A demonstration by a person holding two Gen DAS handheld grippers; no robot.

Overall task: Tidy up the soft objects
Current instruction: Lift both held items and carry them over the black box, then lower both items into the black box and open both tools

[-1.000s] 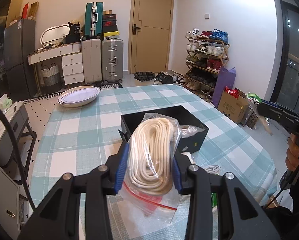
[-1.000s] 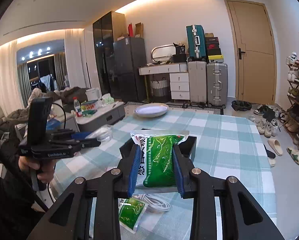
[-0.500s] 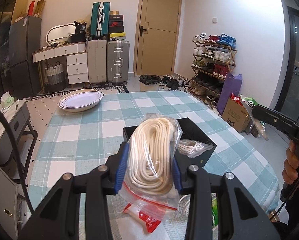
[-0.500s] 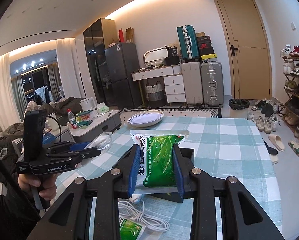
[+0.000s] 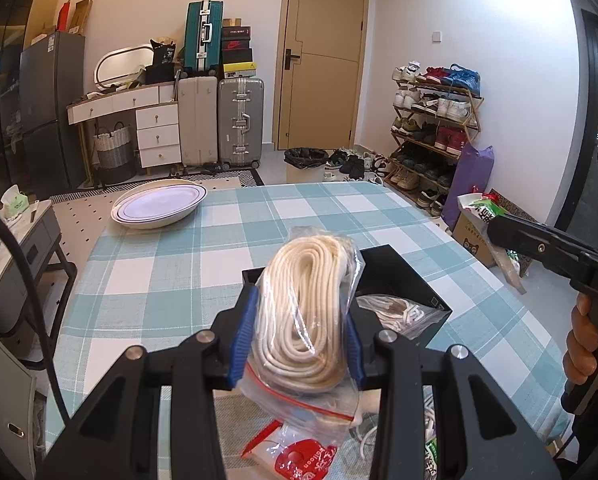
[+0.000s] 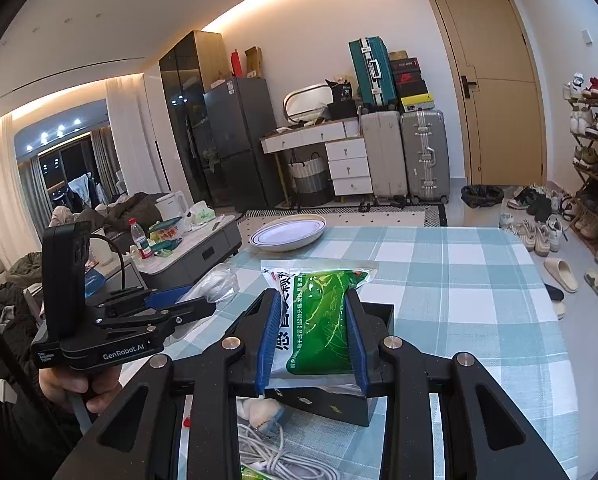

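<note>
Above the near edge of the checked worktop (image 5: 171,264), two hand-held claws each carried a packet over an open black box (image 5: 403,280). The left claw (image 5: 297,334) was clamped on a clear zip bag of coiled white rope (image 5: 307,304), its blue pads pressing the bag's sides. The right claw (image 6: 313,334) was clamped on a green and white sachet (image 6: 319,320), held upright just over the box's near wall.

The box already held another clear bag of cord (image 5: 395,312). More soft things lay loose at the near edge: a white cable (image 6: 283,456), a red-labelled packet (image 5: 299,456), a small cloth lump (image 6: 259,408).

The risks, as a judgement: the rope bag was slippery film gripped at its middle, so it could slide out or sag short of the box. Both claws hovered close together over one small opening and might knock each other. A packet let go too near the wall could catch the rim and tip outside.
</note>
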